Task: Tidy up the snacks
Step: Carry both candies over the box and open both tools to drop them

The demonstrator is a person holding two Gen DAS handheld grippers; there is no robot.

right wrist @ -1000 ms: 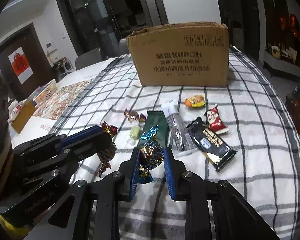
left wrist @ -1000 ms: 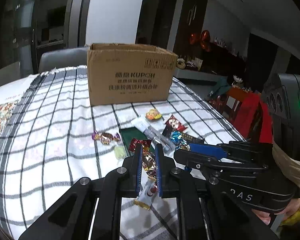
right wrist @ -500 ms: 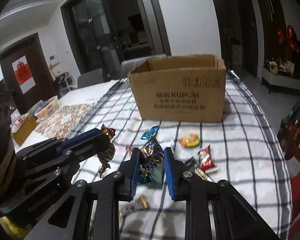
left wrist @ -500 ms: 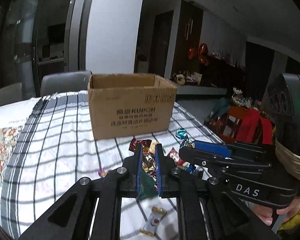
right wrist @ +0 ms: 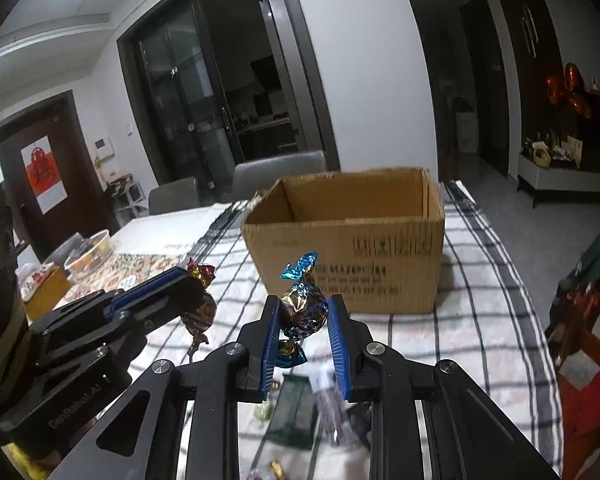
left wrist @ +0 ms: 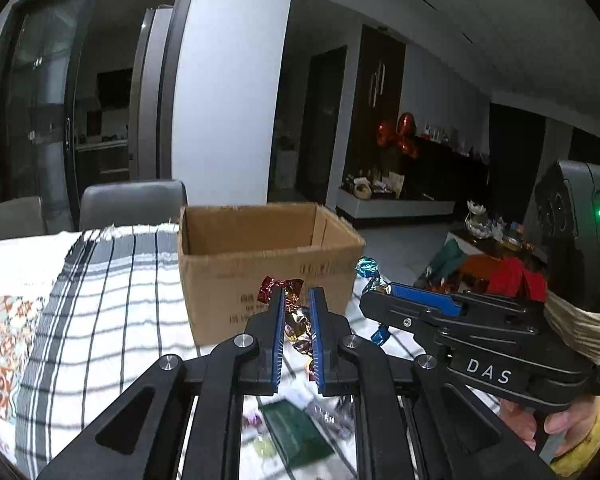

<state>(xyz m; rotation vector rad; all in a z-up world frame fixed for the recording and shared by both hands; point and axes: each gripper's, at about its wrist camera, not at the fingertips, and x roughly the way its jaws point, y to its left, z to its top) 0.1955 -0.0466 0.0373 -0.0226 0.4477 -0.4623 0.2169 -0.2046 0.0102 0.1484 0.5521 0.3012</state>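
An open cardboard box (left wrist: 260, 268) stands on the checked tablecloth (left wrist: 112, 320); it also shows in the right wrist view (right wrist: 352, 256), and what I see of its inside holds nothing. My left gripper (left wrist: 297, 304) is shut on a red-and-gold foil candy (left wrist: 290, 300), held above the table short of the box. My right gripper (right wrist: 302, 312) is shut on a blue-and-gold foil candy (right wrist: 302, 304), beside the left one. The left gripper and its candy (right wrist: 199, 308) show in the right wrist view; the right gripper (left wrist: 384, 300) shows in the left wrist view.
Several snacks lie below the grippers, among them a dark green packet (right wrist: 296, 412) and a small yellow-green candy (right wrist: 262, 411). Grey chairs (right wrist: 280, 172) stand behind the table. A patterned mat (left wrist: 0, 352) with bowls (right wrist: 90, 250) lies to the left.
Both grippers have risen from the table with their candies and moved toward the box, so its open top now shows.
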